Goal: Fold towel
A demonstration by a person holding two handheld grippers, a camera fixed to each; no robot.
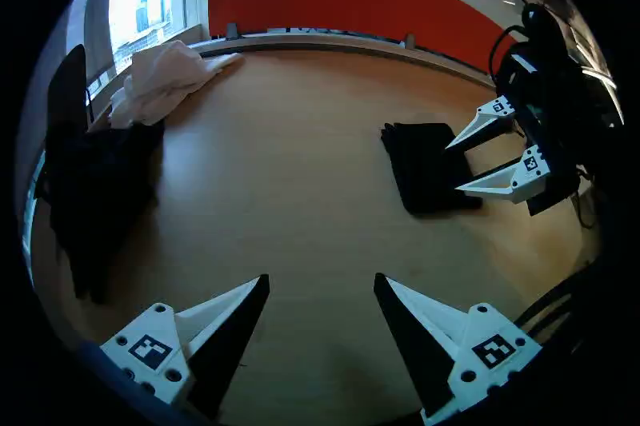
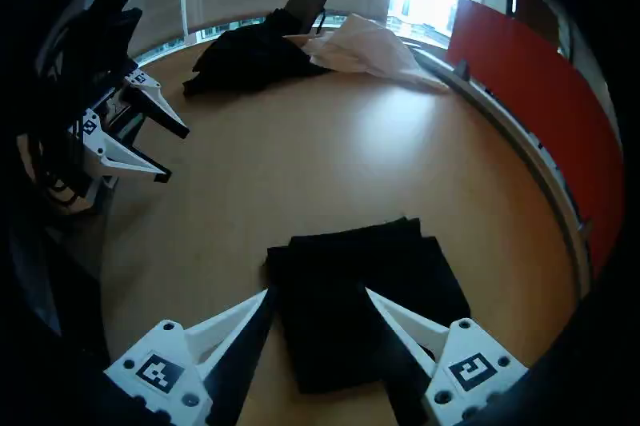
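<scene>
Folded black towel lying flat on table, well apart from pale cloth and dark cloth sitting heaped at far corner. Right gripper gaping wide, fingers straddling towel, gripping nothing. Left gripper hanging over bare wood, likewise gaping wide, holding nothing.

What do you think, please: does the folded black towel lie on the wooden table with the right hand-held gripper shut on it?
Not quite: the right hand-held gripper is open, its fingers spread apart over the folded black towel, as the right gripper view shows. The towel does lie on the wooden table.
</scene>
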